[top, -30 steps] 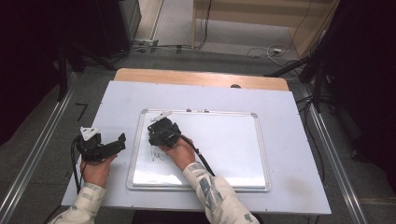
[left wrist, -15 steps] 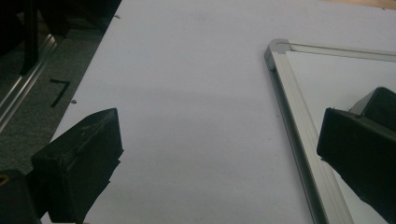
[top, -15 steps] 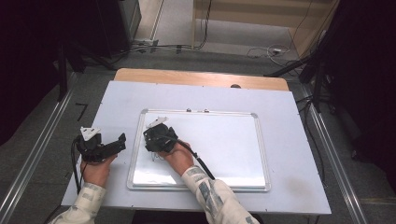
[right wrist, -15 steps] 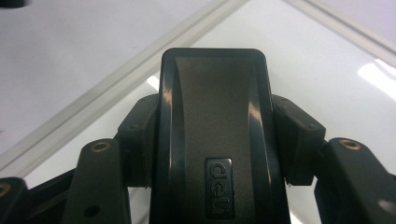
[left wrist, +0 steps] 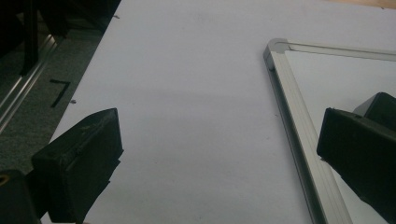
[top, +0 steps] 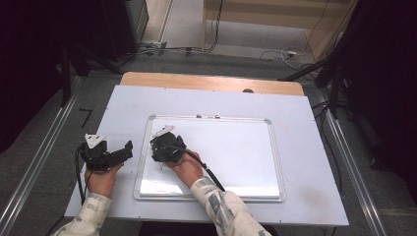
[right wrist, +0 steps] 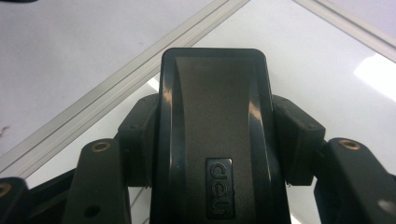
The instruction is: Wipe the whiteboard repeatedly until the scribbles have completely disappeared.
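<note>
A white whiteboard point(top: 231, 152) with a silver frame lies flat on the table. My right gripper point(top: 162, 147) hovers over its left part, shut on a black board eraser point(right wrist: 215, 140). The eraser sits upright between the fingers point(right wrist: 299, 140), its flat back facing the camera. Below it run the board's frame point(right wrist: 93, 112) and white surface. My left gripper point(top: 125, 151) rests on the table just left of the board. In the left gripper view the left gripper point(left wrist: 219, 149) stands open over bare table, with the board's left frame edge point(left wrist: 299, 126) near one jaw.
The white table top point(top: 305, 113) ends in a wooden strip point(top: 206, 82) at the far side. Metal rails point(top: 39, 157) run along both sides on the floor. Cables point(top: 275, 54) lie on the floor beyond the table.
My right gripper with the eraser has slid slightly to the left and nearer over the board. The left gripper has kept still.
</note>
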Demonstrator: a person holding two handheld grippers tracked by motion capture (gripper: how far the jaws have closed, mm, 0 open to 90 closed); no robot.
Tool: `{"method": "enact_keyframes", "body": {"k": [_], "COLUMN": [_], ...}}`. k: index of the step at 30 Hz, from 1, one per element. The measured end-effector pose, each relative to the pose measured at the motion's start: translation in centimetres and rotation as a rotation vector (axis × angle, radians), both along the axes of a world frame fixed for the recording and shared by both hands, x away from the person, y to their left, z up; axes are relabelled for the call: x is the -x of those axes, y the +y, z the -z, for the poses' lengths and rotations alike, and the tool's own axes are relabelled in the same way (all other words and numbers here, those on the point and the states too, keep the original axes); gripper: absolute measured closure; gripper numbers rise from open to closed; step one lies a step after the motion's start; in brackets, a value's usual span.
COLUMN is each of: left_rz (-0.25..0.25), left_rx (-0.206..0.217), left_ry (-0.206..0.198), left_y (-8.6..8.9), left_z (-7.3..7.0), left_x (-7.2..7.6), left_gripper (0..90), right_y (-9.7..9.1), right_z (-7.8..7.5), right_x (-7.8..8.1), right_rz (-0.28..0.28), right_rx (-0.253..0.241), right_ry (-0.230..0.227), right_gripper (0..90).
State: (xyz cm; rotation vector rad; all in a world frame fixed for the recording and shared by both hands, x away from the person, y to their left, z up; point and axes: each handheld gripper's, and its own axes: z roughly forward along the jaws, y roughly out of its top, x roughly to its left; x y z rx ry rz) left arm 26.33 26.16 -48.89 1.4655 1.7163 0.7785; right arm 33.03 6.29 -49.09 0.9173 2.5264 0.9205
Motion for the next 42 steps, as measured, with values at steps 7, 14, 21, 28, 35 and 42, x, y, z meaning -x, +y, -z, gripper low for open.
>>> {"method": "enact_keyframes", "body": {"k": [7,14,21,28,35,42], "left_rz": [0.001,0.000,-0.003,-0.005,-0.007,-0.008], "left_rx": [-0.001,0.000,-0.001,-0.003,-0.002,-0.001], "left_ry": [0.001,0.000,0.000,0.003,0.002,0.002], "left_y": [0.0,0.0,0.0,0.0,0.0,0.0], "left_z": [0.0,0.0,0.1,0.0,0.0,0.0], "left_x": [0.0,0.1,-0.1,-0.1,-0.1,-0.1], "left_gripper": [0.4,0.5,0.5,0.4,0.5,0.5], "right_y": [0.0,-0.8,-0.7,-0.4,0.0,0.3], "right_z": [0.1,0.0,0.1,0.1,0.2,0.2], "right_x": [1.6,0.2,1.2,2.5,3.9,4.7], "right_rz": [-0.041,0.000,-0.009,-0.033,-0.070,-0.099], "right_rx": [-0.004,-0.007,-0.002,-0.001,-0.001,-0.002], "right_ry": [0.002,0.006,-0.002,0.002,0.004,0.008], "right_gripper": [39.2,39.1,39.1,39.1,39.1,39.1]}}
